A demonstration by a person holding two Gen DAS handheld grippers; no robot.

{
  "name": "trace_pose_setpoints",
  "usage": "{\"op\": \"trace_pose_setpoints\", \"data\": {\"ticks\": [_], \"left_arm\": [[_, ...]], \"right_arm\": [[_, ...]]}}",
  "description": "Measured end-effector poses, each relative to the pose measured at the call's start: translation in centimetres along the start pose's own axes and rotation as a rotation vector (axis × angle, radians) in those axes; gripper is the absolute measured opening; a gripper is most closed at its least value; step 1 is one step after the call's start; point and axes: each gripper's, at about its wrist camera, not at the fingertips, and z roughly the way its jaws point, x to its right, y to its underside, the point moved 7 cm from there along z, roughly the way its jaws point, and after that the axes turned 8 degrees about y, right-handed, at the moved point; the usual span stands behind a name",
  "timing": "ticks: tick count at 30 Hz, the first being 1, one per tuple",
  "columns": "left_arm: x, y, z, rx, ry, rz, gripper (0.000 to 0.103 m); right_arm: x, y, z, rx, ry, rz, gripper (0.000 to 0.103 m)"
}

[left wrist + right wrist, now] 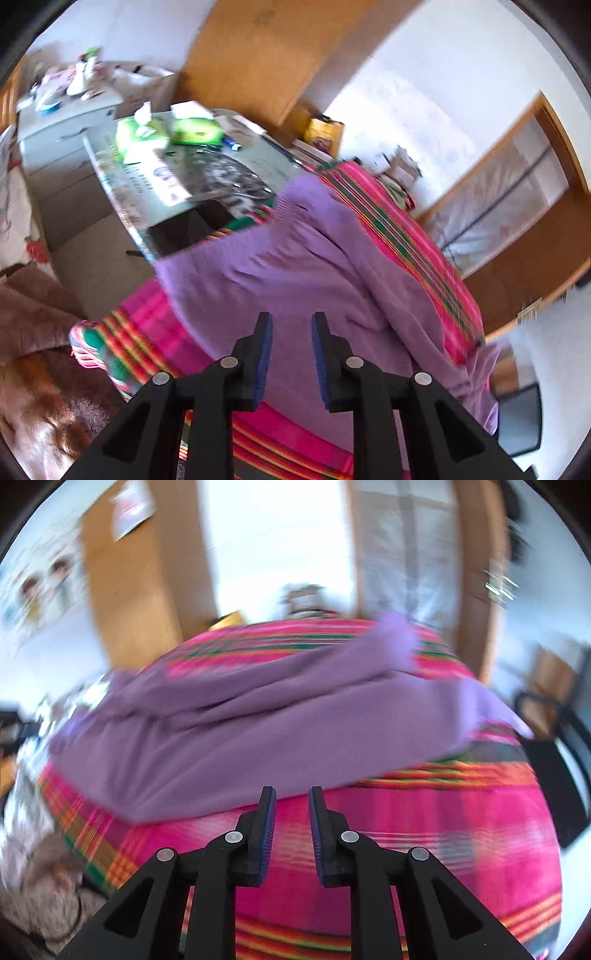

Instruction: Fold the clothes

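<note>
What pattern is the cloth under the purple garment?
Bright pink cloth with green, orange and yellow plaid stripes, clearest in the right wrist view.

A pink striped cloth (424, 823) covers the surface. 1 purple garment (229, 738) lies rumpled across its far half, touching it.

The sweater (295, 258) lies spread on the striped cloth (155, 332), which covers the surface beneath it. One sleeve (480, 376) hangs over the cloth's right edge. Behind the sweater, a table (258, 155) carries two boxes (195, 131) side by side. A cabinet (62, 147) stands left of the table. A door (251, 55) stands behind the table.
</note>
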Motion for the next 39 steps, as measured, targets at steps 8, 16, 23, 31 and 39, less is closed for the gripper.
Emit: {"op": "trace_pose_setpoints", "data": {"ticks": [8, 16, 23, 31, 39], "left_arm": [[8.5, 4.7, 5.0, -0.177, 0.085, 0.23, 0.025], [16.5, 11.5, 9.2, -0.321, 0.142, 0.519, 0.025], [20.9, 17.4, 11.6, -0.46, 0.154, 0.712, 0.025], [22.5, 20.7, 12.6, -0.544, 0.18, 0.801, 0.025], [22.8, 20.8, 12.8, -0.552, 0.205, 0.807, 0.027]], "right_arm": [[6.4, -0.4, 1.4, -0.012, 0.071, 0.144, 0.019], [9.1, -1.0, 2.7, -0.026, 0.122, 0.15, 0.023], [11.0, -1.6, 4.2, -0.05, 0.141, 0.159, 0.026], [14.1, -2.7, 5.3, -0.071, 0.134, 0.224, 0.034], [14.9, -5.4, 7.1, -0.086, 0.075, 0.251, 0.04]]}}
